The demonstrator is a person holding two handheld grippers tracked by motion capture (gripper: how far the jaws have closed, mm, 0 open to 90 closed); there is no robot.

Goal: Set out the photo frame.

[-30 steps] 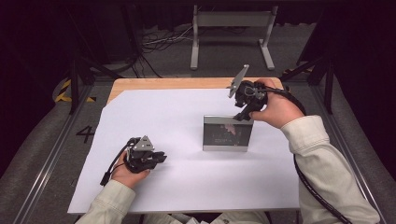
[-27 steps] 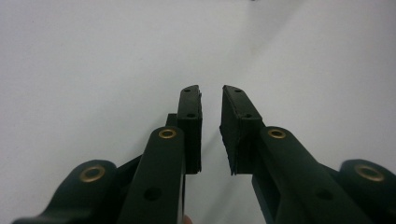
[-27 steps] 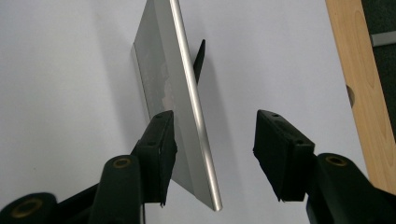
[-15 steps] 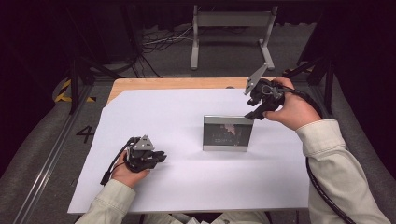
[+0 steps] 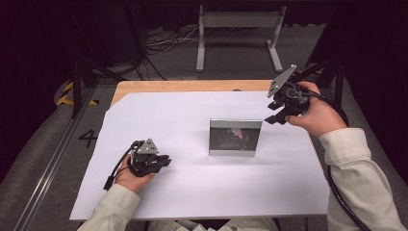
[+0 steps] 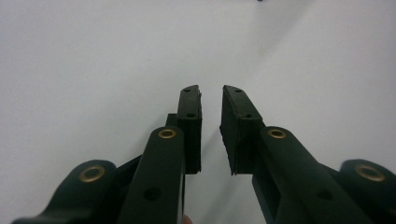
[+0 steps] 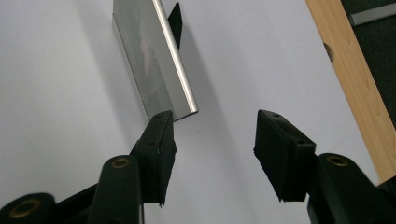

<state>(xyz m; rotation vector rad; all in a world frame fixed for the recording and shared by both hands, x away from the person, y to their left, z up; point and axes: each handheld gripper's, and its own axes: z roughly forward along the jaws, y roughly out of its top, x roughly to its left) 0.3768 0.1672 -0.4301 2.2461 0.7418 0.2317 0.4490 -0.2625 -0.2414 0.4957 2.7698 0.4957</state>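
Note:
A silver picture frame (image 5: pixel 235 137) stands upright in the middle of a white sheet (image 5: pixel 183 115); its glass is dark and reflective. In the right gripper view the frame (image 7: pixel 149 60) runs away from me edge-on, with a black prop (image 7: pixel 175 18) behind it. My right gripper (image 5: pixel 272 115) hovers just right of the frame's top right corner, open, with nothing between its pads (image 7: pixel 215 116). My left gripper (image 5: pixel 166 160) rests on the sheet at the front left, well apart from the frame. Its pads (image 6: pixel 211 91) stand a narrow gap apart over bare sheet.
The sheet covers a wooden tabletop whose edge (image 5: pixel 192 85) shows at the back and on the right (image 7: pixel 350 70). A grey metal stand (image 5: pixel 238 21) and cables lie on the floor beyond. A cable trails from each gripper.
My right hand has moved to the right and slightly up, away from the frame's top edge toward the table's right side. The left gripper and the frame have not moved.

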